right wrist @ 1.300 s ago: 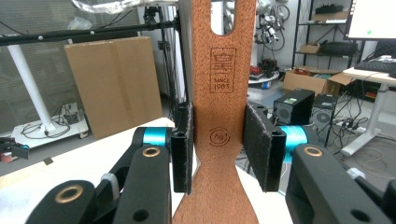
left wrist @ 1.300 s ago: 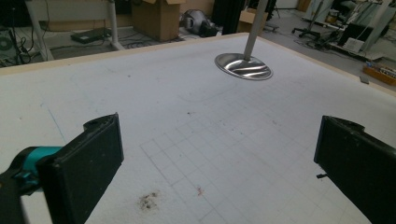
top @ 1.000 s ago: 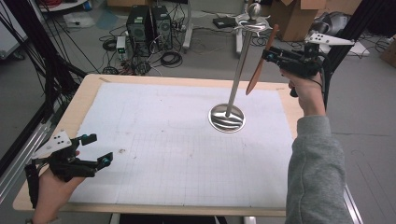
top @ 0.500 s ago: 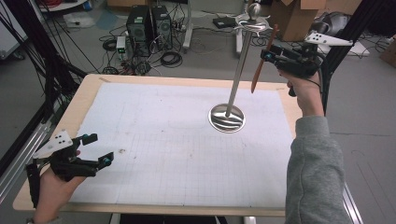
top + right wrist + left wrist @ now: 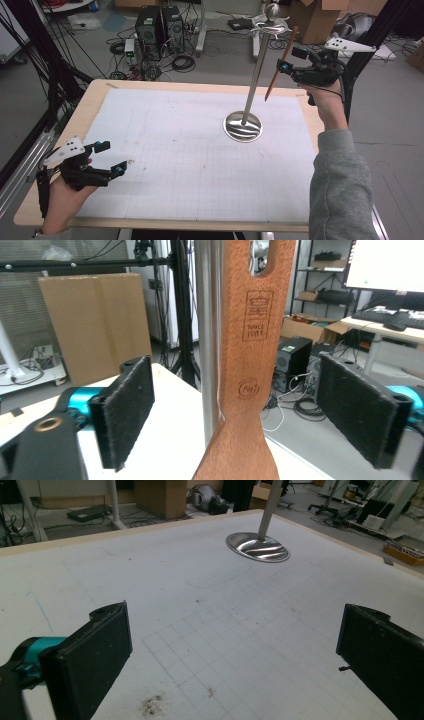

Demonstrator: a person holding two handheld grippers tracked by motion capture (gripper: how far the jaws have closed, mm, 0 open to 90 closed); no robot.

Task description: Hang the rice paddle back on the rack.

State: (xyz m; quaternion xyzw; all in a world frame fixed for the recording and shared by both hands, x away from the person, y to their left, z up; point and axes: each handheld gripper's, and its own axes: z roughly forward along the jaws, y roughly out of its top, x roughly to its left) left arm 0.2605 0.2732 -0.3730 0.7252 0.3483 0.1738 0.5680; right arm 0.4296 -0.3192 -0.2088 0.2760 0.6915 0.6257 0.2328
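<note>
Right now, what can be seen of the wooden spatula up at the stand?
The wooden spatula is reddish-brown, flat, with a slotted hole near its top end and stamped marks on its handle. It hangs tilted from a hook at the top of the metal stand, blade end down, beside the pole. The right gripper has just been opening: its pads flank the handle in the right gripper view with gaps on both sides.
</note>
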